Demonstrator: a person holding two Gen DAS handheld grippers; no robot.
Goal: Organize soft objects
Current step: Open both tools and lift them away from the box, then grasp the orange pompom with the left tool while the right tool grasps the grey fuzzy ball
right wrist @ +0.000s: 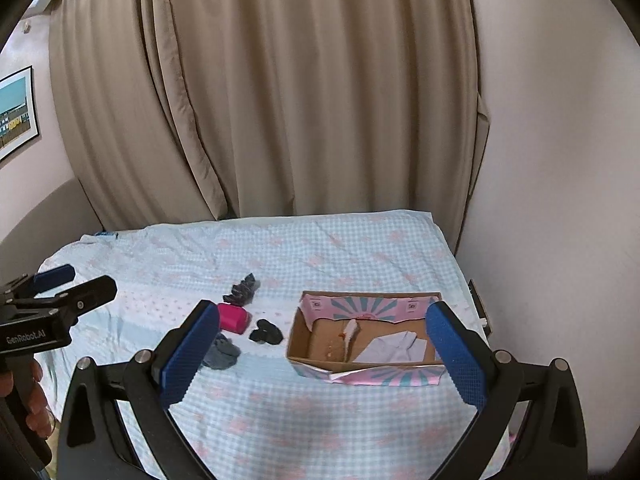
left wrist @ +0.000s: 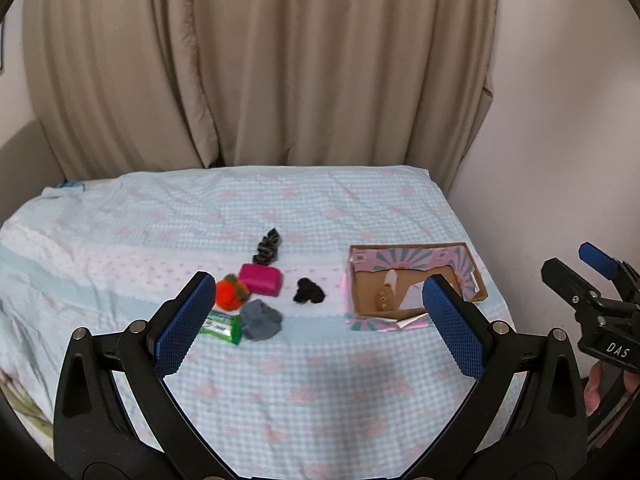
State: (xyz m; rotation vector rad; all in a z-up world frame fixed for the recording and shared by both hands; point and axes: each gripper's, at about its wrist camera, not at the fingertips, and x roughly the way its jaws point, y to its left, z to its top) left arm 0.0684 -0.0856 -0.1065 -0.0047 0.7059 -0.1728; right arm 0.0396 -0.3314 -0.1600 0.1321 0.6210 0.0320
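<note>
On the checked bed cover lie an orange plush ball [left wrist: 229, 293], a magenta block [left wrist: 261, 278], a grey cloth bundle [left wrist: 261, 319], a black cloth bundle [left wrist: 308, 291], a dark patterned sock [left wrist: 268, 246] and a green-white packet [left wrist: 221, 327]. An open pink-and-teal cardboard box [left wrist: 416, 286] sits to their right; in the right wrist view the box [right wrist: 366, 338] holds a pale cloth [right wrist: 394, 347]. My left gripper [left wrist: 320, 316] is open and empty, held above the near bed. My right gripper [right wrist: 322, 354] is open and empty, short of the box.
Beige curtains [left wrist: 260, 64] hang behind the bed. A pale wall [right wrist: 560, 160] runs along the right side. A framed picture [right wrist: 16, 112] hangs at the left. The bed cover [left wrist: 312, 392] stretches toward me.
</note>
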